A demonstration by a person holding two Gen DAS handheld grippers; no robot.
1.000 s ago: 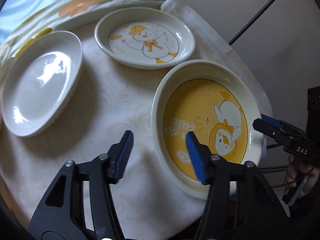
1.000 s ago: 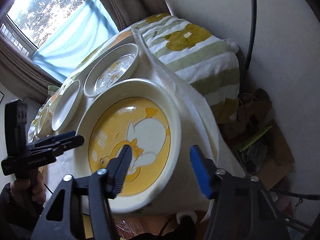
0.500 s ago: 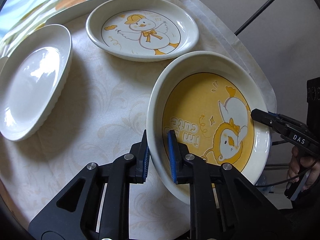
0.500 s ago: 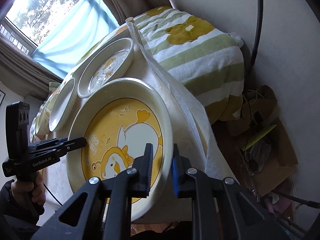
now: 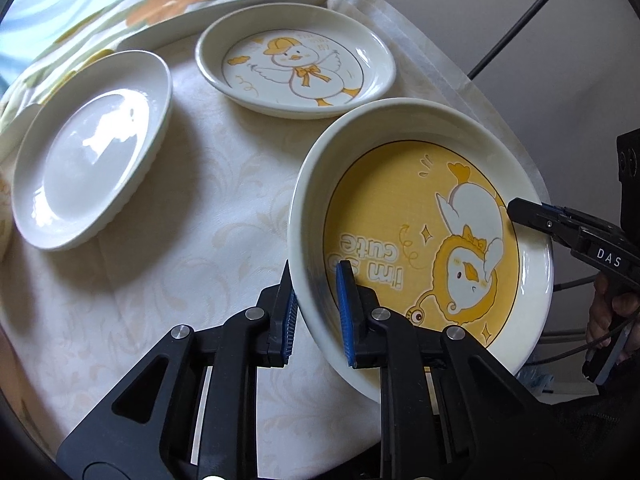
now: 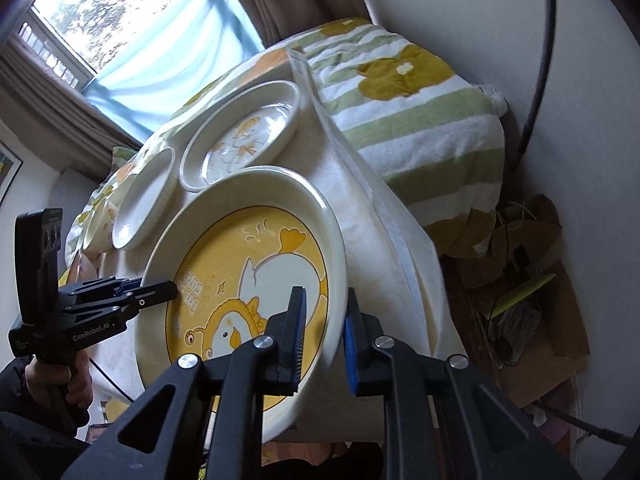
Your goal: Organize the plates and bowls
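A large cream plate with a yellow duck picture (image 5: 400, 208) (image 6: 248, 248) is tilted, its near side raised off the tablecloth. My left gripper (image 5: 316, 312) is shut on its near-left rim, one pad inside and one outside. My right gripper (image 6: 324, 336) is shut on the opposite rim; its tips also show in the left wrist view (image 5: 520, 212). In the right wrist view the left gripper (image 6: 168, 288) touches the plate's left rim. Behind sit a white duck plate (image 5: 296, 60) (image 6: 240, 136) and a plain white plate (image 5: 92, 148) (image 6: 144, 196).
The round table wears a cream patterned cloth (image 5: 192, 216). A striped green and orange blanket (image 6: 420, 112) lies behind and to the right. Cardboard and clutter (image 6: 528, 280) sit on the floor by the wall. A small bowl (image 6: 98, 220) stands at the far left.
Both grippers went from wide open to shut on the yellow plate's opposite rims. The plate has since tilted up slightly off the cloth.
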